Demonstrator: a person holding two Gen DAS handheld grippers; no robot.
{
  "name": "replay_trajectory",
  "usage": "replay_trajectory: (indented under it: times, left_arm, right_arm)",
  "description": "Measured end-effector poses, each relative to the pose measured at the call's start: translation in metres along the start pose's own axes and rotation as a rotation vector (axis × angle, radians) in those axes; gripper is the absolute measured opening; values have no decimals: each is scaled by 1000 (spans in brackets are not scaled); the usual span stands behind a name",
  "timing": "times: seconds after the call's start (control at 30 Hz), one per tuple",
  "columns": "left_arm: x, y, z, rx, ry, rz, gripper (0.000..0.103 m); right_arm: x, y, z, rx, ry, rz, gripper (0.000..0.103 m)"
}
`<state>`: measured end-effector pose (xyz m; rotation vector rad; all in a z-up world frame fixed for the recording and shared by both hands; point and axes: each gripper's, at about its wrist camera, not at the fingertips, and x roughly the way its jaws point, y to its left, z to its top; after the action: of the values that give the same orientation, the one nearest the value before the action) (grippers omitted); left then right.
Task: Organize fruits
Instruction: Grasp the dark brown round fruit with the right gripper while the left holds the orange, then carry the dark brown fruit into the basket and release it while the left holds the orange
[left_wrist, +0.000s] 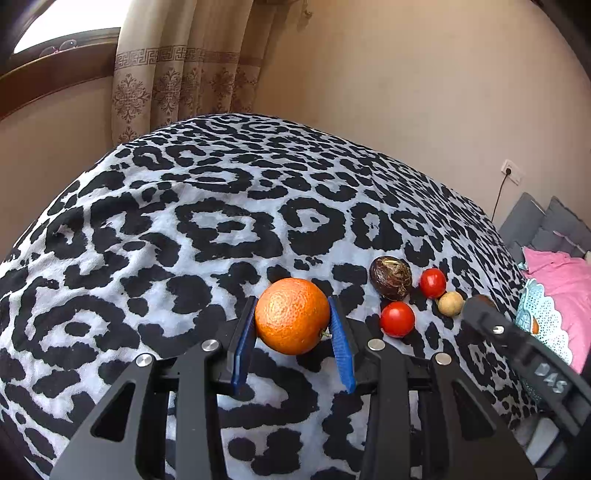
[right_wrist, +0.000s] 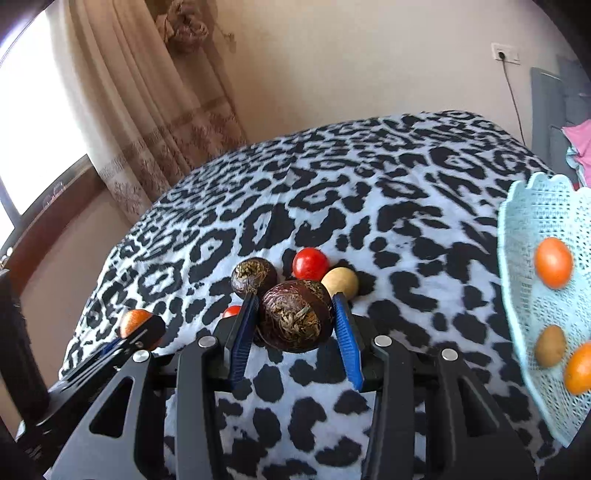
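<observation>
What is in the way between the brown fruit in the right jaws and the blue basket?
Nothing visible. The right gripper holds the dark brown fruit, and only bare leopard-print cloth lies between it and the light blue basket to its right.

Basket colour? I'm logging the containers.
Light blue mesh basket, with a scalloped rim; clearest in the right wrist view.

A leopard-print bed (left_wrist: 184, 229) is seen; two tomatoes (left_wrist: 397, 319), a dark fruit (left_wrist: 390, 277) and a tan fruit (left_wrist: 450, 303) are laid at its 3 o'clock side.
</observation>
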<state>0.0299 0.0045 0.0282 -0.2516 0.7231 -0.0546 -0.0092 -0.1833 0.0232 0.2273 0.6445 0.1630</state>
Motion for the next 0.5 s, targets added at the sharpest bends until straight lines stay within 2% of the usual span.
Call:
replay_trajectory:
  times: [0.27,0.5]
  left_arm:
    - [-1,-4,-1,21,-9,-3,38]
    - [0,-8,-3,38,-1,-8,38]
  right_arm:
    - [-34,-8,1,22,-59,8,43]
    - [-67,-30,1,53,-115,-22,43]
